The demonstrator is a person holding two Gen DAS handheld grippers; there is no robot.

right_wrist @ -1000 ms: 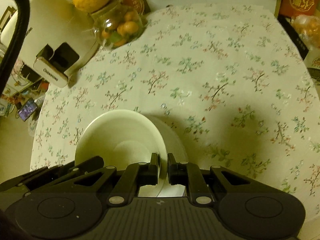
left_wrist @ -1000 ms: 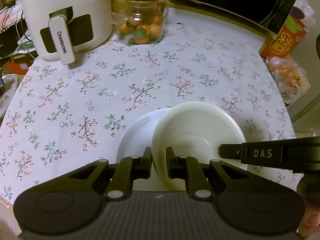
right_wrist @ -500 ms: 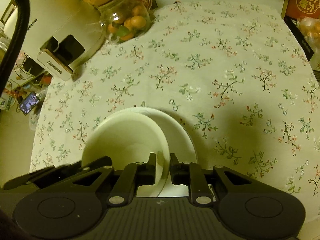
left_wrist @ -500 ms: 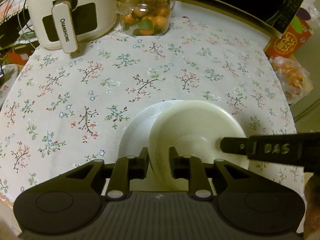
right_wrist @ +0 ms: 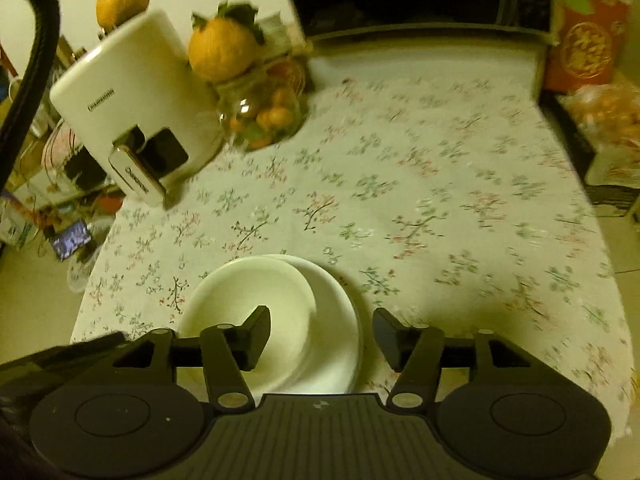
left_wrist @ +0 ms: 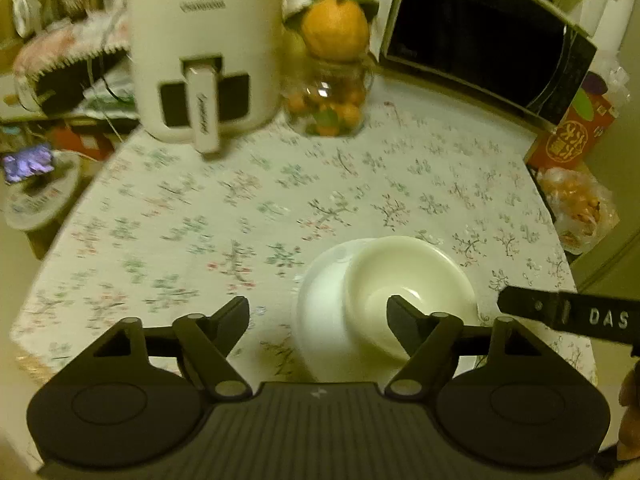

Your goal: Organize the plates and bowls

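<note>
our left gripper (left_wrist: pixel 318 314) stands wide, its jaws having just been opening, and nothing is pinched. the right gripper (right_wrist: pixel 320 326) stands about half open, its jaws also just opened, with no pad pressing on anything. the bowl (left_wrist: pixel 412 280) sits on the plate (left_wrist: pixel 320 292) just ahead of and below both grippers, pushed to one side rather than centred, so plate shows only beside it. we judge the step is letting go: we should draw both grippers up and back without clipping the bowl's rim, since an off-centre bowl could slide. the cloth (left_wrist: pixel 240 200) ahead is blurred. the near edges of bowl and plate hide behind our gripper bodies, so we cannot tell whether the bowl sits flat or tilted.
</note>
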